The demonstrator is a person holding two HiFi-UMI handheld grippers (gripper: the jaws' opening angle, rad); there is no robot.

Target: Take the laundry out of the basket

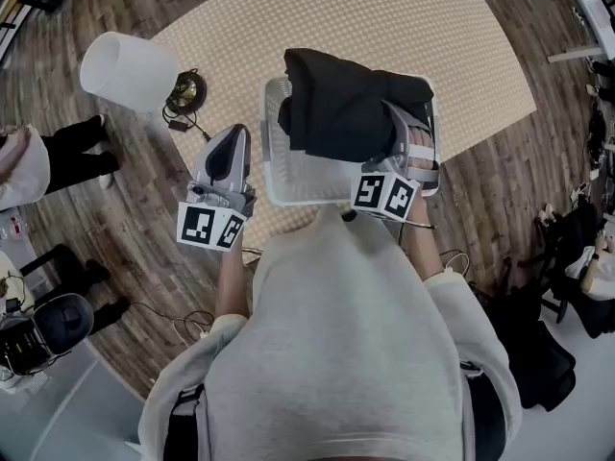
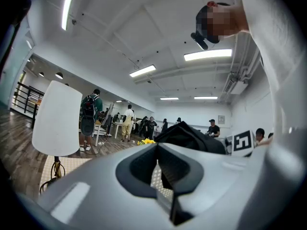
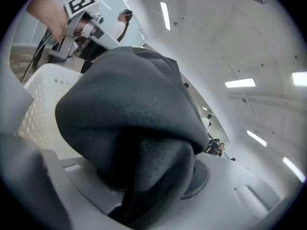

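Observation:
A dark garment (image 1: 346,104) hangs bunched over the white perforated laundry basket (image 1: 288,188), lifted partly above its rim. My right gripper (image 1: 408,152) is shut on the garment's right side. In the right gripper view the dark cloth (image 3: 129,114) fills the space between the jaws and hides the fingertips, with the basket wall (image 3: 43,95) to the left. My left gripper (image 1: 226,157) is held left of the basket, apart from it, with its jaws together and nothing in them. The left gripper view looks across its own jaws (image 2: 158,162) to the garment (image 2: 192,138).
The basket stands on a beige rug (image 1: 384,27) over wood flooring. A white lamp shade (image 1: 127,70) and its base with cable (image 1: 185,92) are at the far left. A person's dark legs (image 1: 77,152) stand at the left. Dark bags (image 1: 538,353) lie at the right.

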